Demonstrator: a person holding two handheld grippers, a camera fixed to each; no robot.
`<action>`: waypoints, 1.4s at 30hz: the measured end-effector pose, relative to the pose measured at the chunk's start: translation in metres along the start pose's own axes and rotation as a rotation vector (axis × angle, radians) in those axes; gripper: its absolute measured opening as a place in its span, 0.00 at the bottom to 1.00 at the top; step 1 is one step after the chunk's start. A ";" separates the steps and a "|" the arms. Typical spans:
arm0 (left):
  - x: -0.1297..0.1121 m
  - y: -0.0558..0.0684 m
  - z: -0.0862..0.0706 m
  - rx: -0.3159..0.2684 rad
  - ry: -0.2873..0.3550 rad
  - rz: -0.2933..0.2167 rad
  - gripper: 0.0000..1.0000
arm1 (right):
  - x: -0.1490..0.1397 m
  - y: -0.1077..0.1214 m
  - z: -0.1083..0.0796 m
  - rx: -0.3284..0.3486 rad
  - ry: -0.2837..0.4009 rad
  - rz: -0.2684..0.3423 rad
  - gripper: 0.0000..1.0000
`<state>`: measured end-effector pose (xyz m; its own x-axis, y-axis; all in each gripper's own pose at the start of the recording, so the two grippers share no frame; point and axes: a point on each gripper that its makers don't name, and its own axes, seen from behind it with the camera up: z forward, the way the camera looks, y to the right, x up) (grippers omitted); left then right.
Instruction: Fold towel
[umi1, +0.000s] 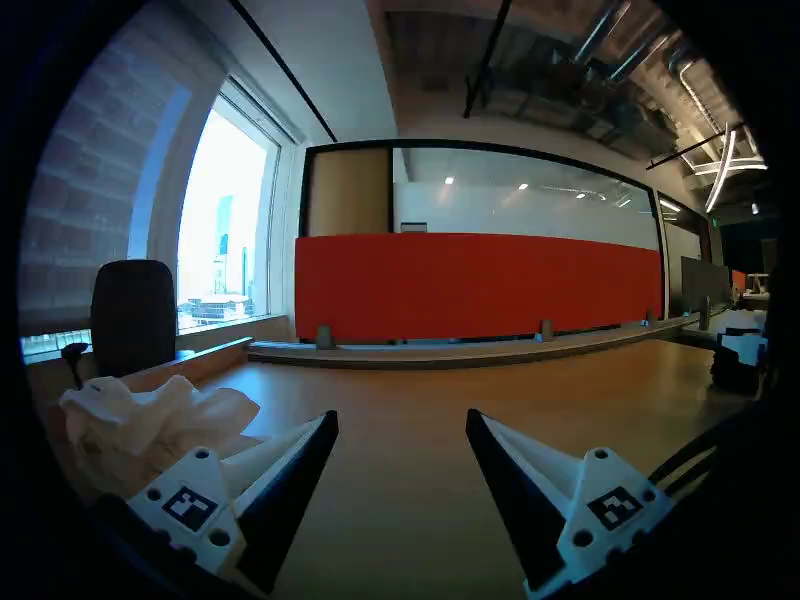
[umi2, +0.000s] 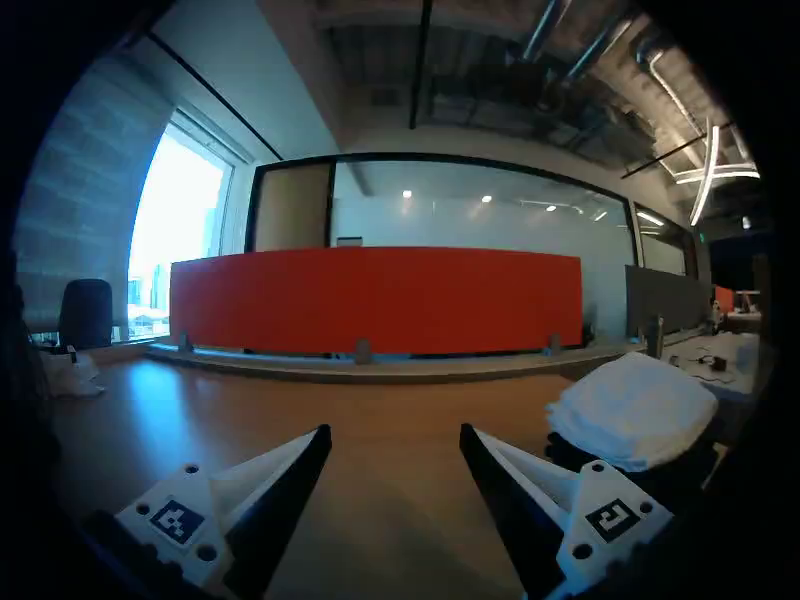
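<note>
Left gripper view: the left gripper (umi1: 400, 414) is held wide apart with nothing between its fingers, aimed across the bare brown wooden worktop (umi1: 520, 385). The crumpled white cloth towel (umi1: 150, 420) lies in a heap towards the worktop's left edge, just beside the outer side of the left finger and not between the fingers. In the right gripper view the right gripper (umi2: 395, 428) is likewise spread and empty. A small pale heap near the far left edge there is probably the same towel (umi2: 70, 375), well apart from that gripper.

The main risk, as I judge it, is biting into the wad instead of a single hem or corner. No corner can be picked out in the heap, so a blind pinch would lift a bundle that cannot be laid flat. Dragging it sideways could also carry it over the left edge, which is near. A rounded white cloth pile (umi2: 635, 405) on a dark base sits close to the right finger, and a careless swing could knock it.

The long red divider panel (umi1: 480, 285) closes the far edge. The middle of the worktop is free, with ample room to spread the towel.
</note>
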<state>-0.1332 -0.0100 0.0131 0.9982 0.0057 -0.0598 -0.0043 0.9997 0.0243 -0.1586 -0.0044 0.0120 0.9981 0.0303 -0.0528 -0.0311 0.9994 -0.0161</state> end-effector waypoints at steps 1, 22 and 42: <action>0.000 0.000 0.000 0.000 0.000 0.000 0.95 | 0.000 0.000 0.000 0.000 0.000 0.000 1.00; 0.004 -0.001 -0.002 0.000 -0.001 0.000 0.95 | 0.000 0.002 0.000 0.000 0.000 0.000 1.00; 0.005 -0.001 -0.001 0.000 -0.002 -0.002 0.95 | 0.000 0.001 0.000 0.000 0.000 0.000 1.00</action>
<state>-0.1286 -0.0114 0.0116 0.9983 0.0039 -0.0576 -0.0025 0.9997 0.0239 -0.1589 -0.0033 0.0119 0.9982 0.0300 -0.0529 -0.0309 0.9994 -0.0161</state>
